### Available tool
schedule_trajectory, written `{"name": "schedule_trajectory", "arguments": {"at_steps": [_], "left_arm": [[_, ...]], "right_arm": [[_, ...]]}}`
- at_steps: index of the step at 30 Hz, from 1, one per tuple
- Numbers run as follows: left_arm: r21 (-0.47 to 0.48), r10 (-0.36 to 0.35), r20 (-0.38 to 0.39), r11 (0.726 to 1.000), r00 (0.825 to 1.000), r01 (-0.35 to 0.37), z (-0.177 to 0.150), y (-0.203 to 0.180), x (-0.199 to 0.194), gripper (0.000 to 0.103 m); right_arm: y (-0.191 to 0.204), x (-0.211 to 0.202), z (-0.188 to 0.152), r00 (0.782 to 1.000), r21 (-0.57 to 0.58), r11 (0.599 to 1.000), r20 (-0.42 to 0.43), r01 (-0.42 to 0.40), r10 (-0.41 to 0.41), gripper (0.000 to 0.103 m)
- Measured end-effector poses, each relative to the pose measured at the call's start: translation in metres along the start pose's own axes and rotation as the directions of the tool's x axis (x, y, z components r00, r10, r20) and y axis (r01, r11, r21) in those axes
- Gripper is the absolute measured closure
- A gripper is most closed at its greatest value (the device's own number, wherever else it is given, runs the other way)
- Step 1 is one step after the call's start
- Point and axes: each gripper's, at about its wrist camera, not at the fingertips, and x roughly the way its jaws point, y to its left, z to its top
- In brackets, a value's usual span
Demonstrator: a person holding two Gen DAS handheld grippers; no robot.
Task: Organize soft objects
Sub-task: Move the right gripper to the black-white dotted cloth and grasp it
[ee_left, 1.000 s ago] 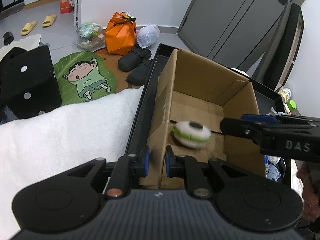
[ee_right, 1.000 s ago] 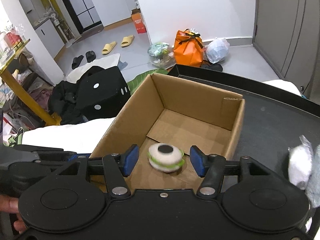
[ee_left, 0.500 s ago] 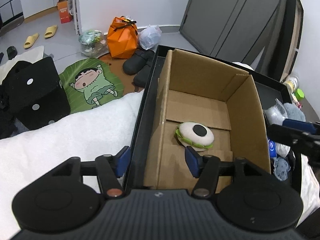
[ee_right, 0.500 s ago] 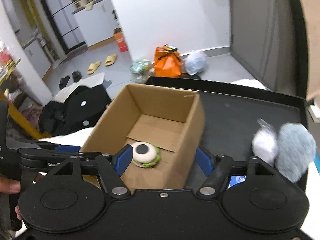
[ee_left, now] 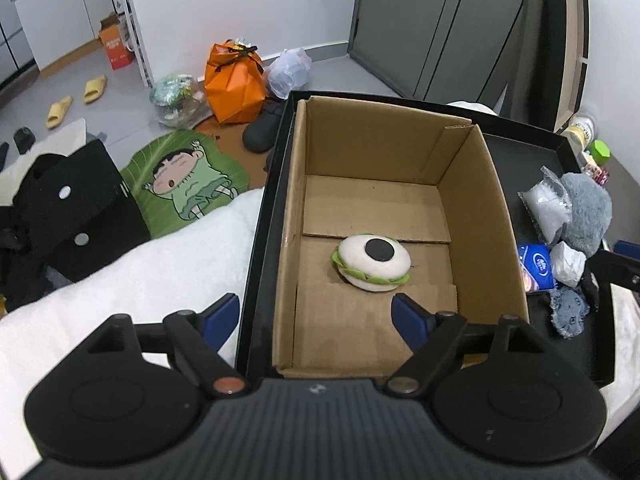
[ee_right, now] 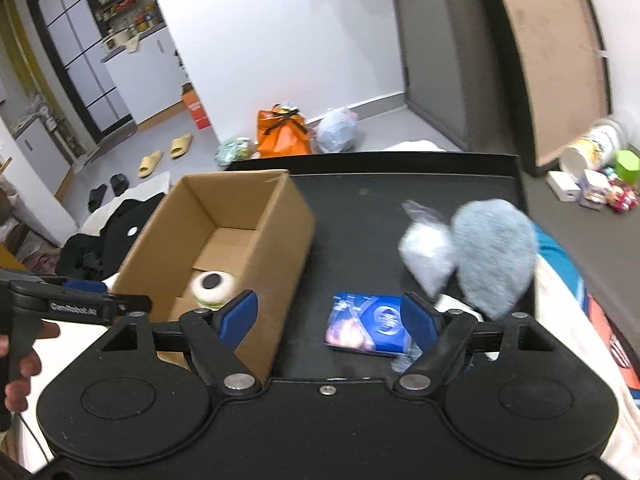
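Left hand-held gripper [ee_left: 316, 314] just opening, wide, empty, right hand-held gripper [ee_right: 330, 314] likewise, above tissue pack [ee_right: 368, 324]

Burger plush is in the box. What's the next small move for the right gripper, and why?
Probably lower the right gripper onto the blue tissue pack. Its jaws have just been opening, stand empty, and already frame that pack on the black tray, beside the cardboard box.

White walls [ee_left: 224, 4] met a grey floor [ee_left: 72, 68]. An orange bag [ee_left: 234, 80], yellow slippers [ee_left: 76, 98] and a cartoon mat [ee_left: 184, 180] lay there. Dark doors [ee_left: 436, 28] stood behind.
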Motion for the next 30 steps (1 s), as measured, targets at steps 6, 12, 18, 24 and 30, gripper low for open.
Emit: {"name": "schedule_trajectory", "arguments": {"at_steps": [6, 12, 18, 24, 30], "left_arm": [[0.01, 0.023, -0.015, 1.0, 1.0, -0.023, 0.003, -0.006, 0.006, 0.021], [0.028, 0.035, -0.033, 0.999, 0.999, -0.034, 0.007, -0.014, 0.013, 0.021], [0.069, 0.052, -0.056, 0.997, 0.997, -0.048, 0.007, -0.023, 0.02, 0.021], [0.074, 0.056, -0.068, 0.996, 0.996, -0.051, 0.009, -0.026, 0.021, 0.021], [0.067, 0.063, -0.071, 0.996, 0.996, -0.058, 0.009, -0.026, 0.021, 0.021]], "right_arm": [[-0.028, 0.0, -0.015, 0.999, 0.026, 0.999, -0.018, 0.04, -0.04, 0.025], [-0.046, 0.008, -0.024, 0.996, 0.057, 0.994, -0.027, 0.089, -0.087, 0.025], [-0.064, 0.014, -0.037, 0.991, 0.102, 0.986, -0.025, 0.132, -0.131, 0.03], [-0.078, 0.019, -0.043, 0.984, 0.131, 0.975, -0.035, 0.18, -0.177, 0.052], [-0.083, 0.026, -0.045, 0.976, 0.102, 0.971, -0.064, 0.215, -0.21, 0.058]]}}
